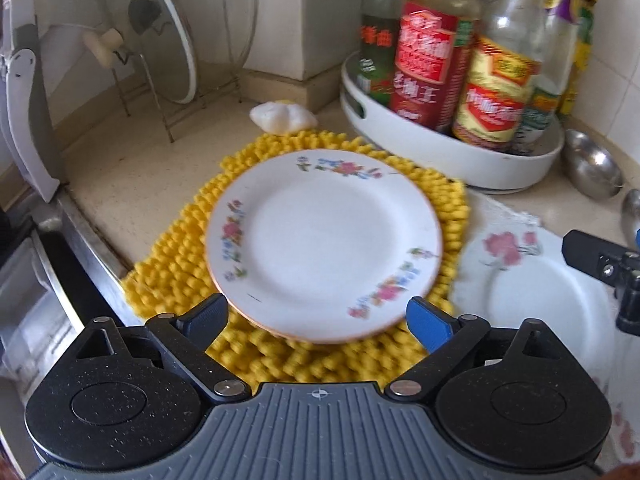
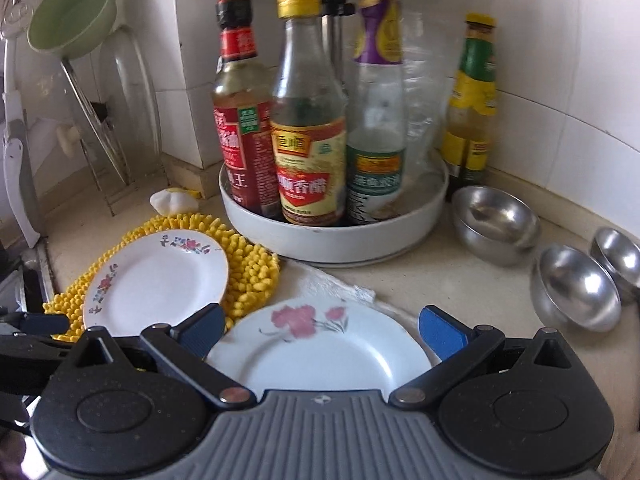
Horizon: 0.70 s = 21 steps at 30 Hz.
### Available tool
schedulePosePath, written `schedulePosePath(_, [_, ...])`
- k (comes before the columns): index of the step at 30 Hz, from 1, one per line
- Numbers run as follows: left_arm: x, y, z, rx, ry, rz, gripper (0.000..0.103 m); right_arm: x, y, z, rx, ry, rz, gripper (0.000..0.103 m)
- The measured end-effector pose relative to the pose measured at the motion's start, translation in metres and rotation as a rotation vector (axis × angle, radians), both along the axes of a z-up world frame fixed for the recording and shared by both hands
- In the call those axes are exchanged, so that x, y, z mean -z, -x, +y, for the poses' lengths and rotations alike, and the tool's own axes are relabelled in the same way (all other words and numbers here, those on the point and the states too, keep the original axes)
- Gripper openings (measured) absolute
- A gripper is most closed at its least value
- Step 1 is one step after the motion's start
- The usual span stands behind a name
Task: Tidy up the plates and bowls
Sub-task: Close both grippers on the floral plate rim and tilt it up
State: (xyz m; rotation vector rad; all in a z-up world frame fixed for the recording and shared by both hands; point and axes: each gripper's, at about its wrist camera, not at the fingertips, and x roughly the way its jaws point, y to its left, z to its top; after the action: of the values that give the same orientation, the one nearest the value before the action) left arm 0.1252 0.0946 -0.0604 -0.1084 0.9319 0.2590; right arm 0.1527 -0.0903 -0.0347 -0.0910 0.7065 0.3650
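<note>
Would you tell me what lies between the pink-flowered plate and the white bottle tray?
In the right wrist view, a white cloth on the counter lies between the pink-flowered plate and the bottle tray.

Left wrist view: looks forward and downward over the counter (image 1: 132,184) from close range, facing the tiled wall corner. The small flowered plate (image 1: 324,244) on the yellow mat (image 1: 176,256) fills the centre, just ahead of the jaws.

Right wrist view: sits lower and further right, facing the same wall, with the bottle tray (image 2: 336,240) straight ahead and the pink-flower plate (image 2: 320,352) directly below.

Shared ground: both views take in the small plate, mat, pink-flower plate, tray, lid rack (image 1: 152,92) and steel bowls (image 2: 496,224). Each view catches the other gripper at its edge.
</note>
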Motion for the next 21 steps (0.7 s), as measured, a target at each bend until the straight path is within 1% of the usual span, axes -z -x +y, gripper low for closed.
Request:
schedulePosePath(2, [0.002, -0.006, 0.01, -0.006, 0.02, 0.009, 0.098, 0.001, -0.011, 0.013, -0.022, 0.01, 0.004, 0.103])
schedulePosePath(6, [0.009, -0.018, 0.022, 0.008, 0.068, 0.035, 0.098, 0.006, -0.034, 0.036, -0.054, 0.008, 0.051, 0.103])
schedulePosePath(9, [0.013, -0.024, 0.026, 0.031, 0.055, 0.048, 0.099, 0.01, -0.043, 0.052, -0.067, 0.023, 0.054, 0.103])
schedulePosePath(12, [0.015, -0.029, 0.032, 0.049, 0.044, 0.043, 0.1, 0.015, -0.051, 0.062, -0.071, 0.023, 0.069, 0.103])
schedulePosePath(15, [0.018, -0.033, 0.041, 0.048, 0.034, 0.047, 0.101, 0.02, -0.058, 0.07, -0.069, 0.026, 0.085, 0.103])
schedulePosePath(17, [0.024, -0.038, 0.051, 0.037, 0.058, 0.072, 0.1, 0.022, -0.062, 0.074, -0.072, 0.028, 0.093, 0.103])
schedulePosePath(18, [0.028, -0.039, 0.056, 0.031, 0.071, 0.08, 0.102, 0.023, -0.064, 0.077, -0.075, 0.028, 0.094, 0.103])
schedulePosePath(21, [0.031, -0.042, 0.067, 0.034, 0.109, 0.075, 0.102, 0.028, -0.072, 0.083, -0.093, 0.02, 0.113, 0.103])
